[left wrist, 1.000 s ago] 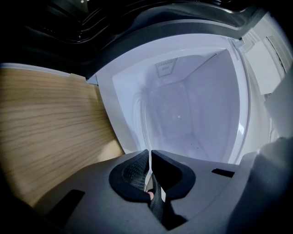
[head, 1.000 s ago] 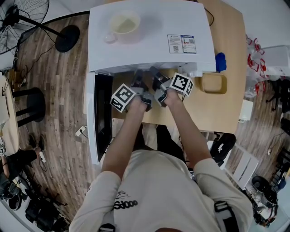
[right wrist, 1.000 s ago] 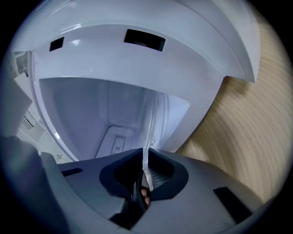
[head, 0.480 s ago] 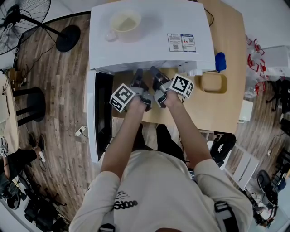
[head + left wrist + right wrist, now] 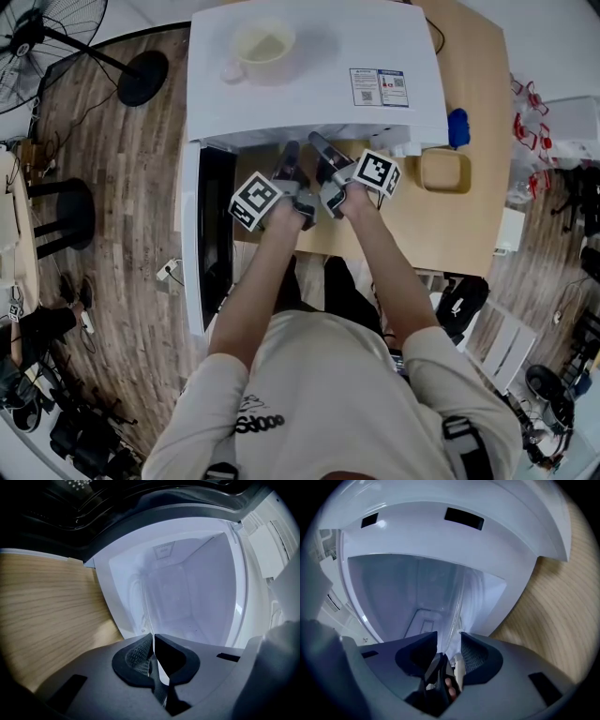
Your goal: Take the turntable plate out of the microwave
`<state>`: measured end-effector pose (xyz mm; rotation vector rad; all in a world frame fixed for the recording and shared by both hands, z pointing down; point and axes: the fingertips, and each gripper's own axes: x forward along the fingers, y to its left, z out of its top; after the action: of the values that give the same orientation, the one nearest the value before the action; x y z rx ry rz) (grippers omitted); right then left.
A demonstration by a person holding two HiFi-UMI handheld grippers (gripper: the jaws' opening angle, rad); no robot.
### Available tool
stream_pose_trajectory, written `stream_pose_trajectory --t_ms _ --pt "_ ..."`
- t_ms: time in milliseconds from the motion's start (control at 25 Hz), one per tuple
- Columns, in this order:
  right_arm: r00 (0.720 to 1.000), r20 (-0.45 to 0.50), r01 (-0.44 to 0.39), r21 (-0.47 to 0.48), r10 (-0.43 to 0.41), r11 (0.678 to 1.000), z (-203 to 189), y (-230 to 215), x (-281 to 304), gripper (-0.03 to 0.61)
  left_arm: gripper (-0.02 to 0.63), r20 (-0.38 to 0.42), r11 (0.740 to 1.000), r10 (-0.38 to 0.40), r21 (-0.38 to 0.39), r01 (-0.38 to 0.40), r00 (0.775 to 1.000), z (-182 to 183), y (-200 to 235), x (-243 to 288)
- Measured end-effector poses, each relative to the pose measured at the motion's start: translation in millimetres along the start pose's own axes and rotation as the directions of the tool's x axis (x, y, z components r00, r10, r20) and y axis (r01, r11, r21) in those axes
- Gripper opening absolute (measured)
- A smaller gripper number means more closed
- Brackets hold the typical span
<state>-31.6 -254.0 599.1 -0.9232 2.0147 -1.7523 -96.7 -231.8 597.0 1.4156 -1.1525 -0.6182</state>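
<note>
The clear glass turntable plate [image 5: 142, 605] stands edge-on inside the white microwave [image 5: 309, 84], whose door [image 5: 211, 234] hangs open to the left. My left gripper [image 5: 152, 641] reaches into the cavity mouth and is shut on the plate's near rim, a thin pale strip between its pads. My right gripper [image 5: 449, 641] sits beside it at the same opening. Its jaws have just been opening, and the plate's rim [image 5: 457, 603] runs between them without being pressed. In the head view both grippers, left [image 5: 289, 155] and right [image 5: 321, 155], disappear under the microwave's top edge.
A cream cup [image 5: 261, 47] rests on top of the microwave. On the wooden table [image 5: 441, 225] to the right lie a yellow dish [image 5: 442, 171] and a blue object [image 5: 457, 128]. The open door blocks the left side. A fan and cables crowd the floor.
The right gripper's jaws have spread apart at the microwave mouth. Both hands have stayed in place, and the left gripper is unchanged.
</note>
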Motion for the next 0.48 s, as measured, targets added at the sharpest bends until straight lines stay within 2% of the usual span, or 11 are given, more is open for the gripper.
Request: stream_pose_trajectory --t_ms 120,200,480 --pt "1.0 0.025 -0.007 0.033 0.007 0.999 6.8 0.5 9.4 0.121 0.028 -0.004 1.0 -0.003 0.005 0.003 1.0 -0.7 -0.8 -0.4" --pt "0.999 0.033 0.003 0.04 -0.005 0.999 10.2 -0.1 14.7 0.049 0.027 -0.006 1.0 -0.01 0.011 0.01 1.0 -0.8 -3.0 0.1" --pt "0.996 0.095 -0.008 0.15 -0.007 0.989 12.8 -6.7 11.6 0.035 0.028 -0.019 0.999 -0.012 0.04 0.013 1.0 -5.5 -2.9 0.5"
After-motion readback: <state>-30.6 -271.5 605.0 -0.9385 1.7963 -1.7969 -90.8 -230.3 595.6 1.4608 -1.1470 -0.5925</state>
